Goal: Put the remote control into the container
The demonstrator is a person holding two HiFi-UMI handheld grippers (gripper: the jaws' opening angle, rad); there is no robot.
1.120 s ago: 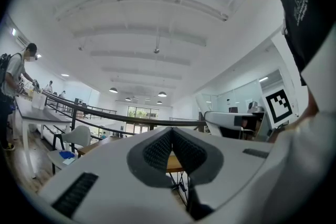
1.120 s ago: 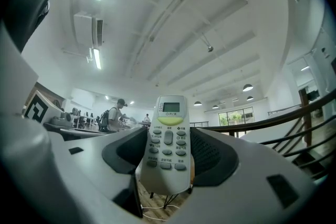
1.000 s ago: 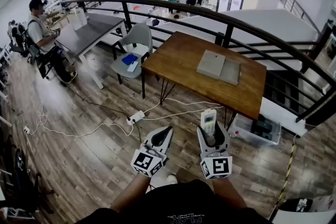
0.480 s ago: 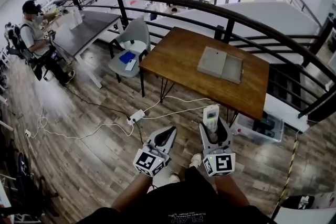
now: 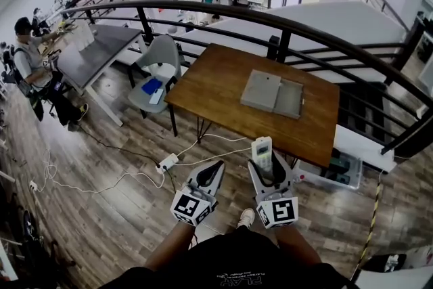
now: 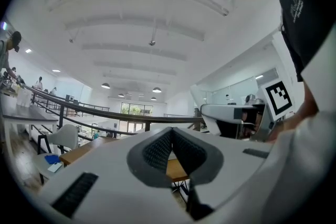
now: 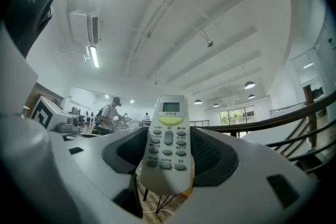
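Note:
A white remote control (image 5: 262,154) with a small screen and grey buttons stands upright between the jaws of my right gripper (image 5: 265,166), which is shut on it. The right gripper view shows the remote (image 7: 167,139) face-on, clamped by my right gripper (image 7: 169,135) at its lower half. My left gripper (image 5: 212,171) hangs beside it, shut and holding nothing; its ribbed pads (image 6: 157,148) meet at the tip. Ahead, a flat grey container (image 5: 274,93) lies on the wooden table (image 5: 213,88). Both grippers are short of the table's near edge, over the wooden floor.
A black curved railing (image 5: 291,27) runs behind the table. A grey chair (image 5: 157,71) holding blue items stands to the table's left. A power strip (image 5: 165,162) with white cables lies on the floor. A clear bin (image 5: 346,169) sits by the table's right end. A person (image 5: 30,61) sits far left.
The table and container have come nearer and shifted left in the head view. Both grippers kept their pose, the right still holding the remote.

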